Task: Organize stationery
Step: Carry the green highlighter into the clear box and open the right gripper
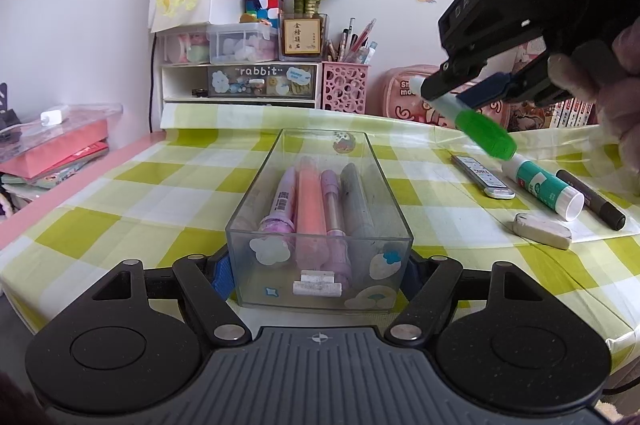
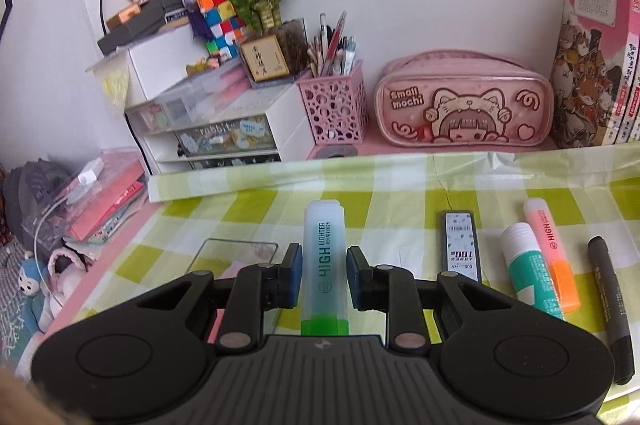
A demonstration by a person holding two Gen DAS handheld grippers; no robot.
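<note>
A clear plastic box [image 1: 256,185] stands on the checked tablecloth, with several pens and highlighters lying in it. My left gripper [image 1: 319,277] is shut on the near end of the box, one pad on each side wall. My right gripper [image 1: 460,93] hangs in the air to the right of and above the box, shut on a green-capped highlighter [image 1: 484,133] that tilts down to the right. In the right wrist view the highlighter [image 2: 323,245] sits upright between the pads of the right gripper [image 2: 323,273]. The box rim [image 2: 236,243] shows just left of them.
To the right of the box a lead case [image 2: 460,241], a glue stick [image 2: 528,265], an orange highlighter [image 2: 552,253], a black marker [image 2: 610,305] and an eraser [image 1: 542,225] lie on the cloth. A pink pen holder [image 1: 345,87], a pencil case [image 2: 464,101] and drawers [image 1: 240,85] line the back.
</note>
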